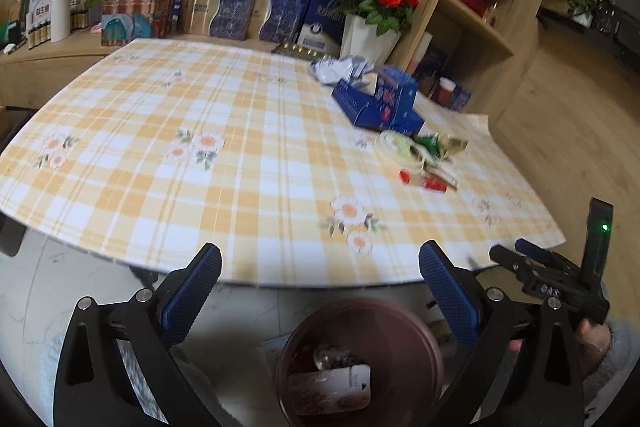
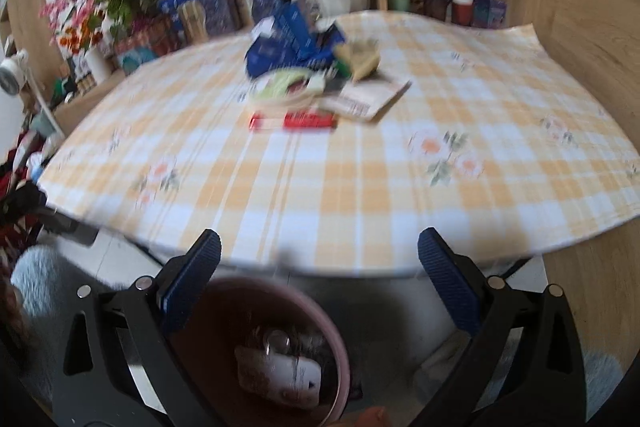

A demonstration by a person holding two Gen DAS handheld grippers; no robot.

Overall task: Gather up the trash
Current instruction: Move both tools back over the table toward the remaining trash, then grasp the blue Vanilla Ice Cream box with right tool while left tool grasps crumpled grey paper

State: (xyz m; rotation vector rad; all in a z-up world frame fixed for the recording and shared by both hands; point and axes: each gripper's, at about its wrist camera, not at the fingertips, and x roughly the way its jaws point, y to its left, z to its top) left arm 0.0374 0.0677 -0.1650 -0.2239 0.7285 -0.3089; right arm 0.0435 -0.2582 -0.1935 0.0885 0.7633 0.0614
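Both claws, left claw (image 1: 320, 291) and right claw (image 2: 319, 287), gape empty; red wrapper (image 2: 292, 121) lies crosswise.

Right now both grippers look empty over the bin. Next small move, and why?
Probably reach the right gripper forward to the red wrapper, the nearest piece in the trash pile on the checked tablecloth. Both it and the left gripper are open and empty, poised above the brown bin, which already holds trash.
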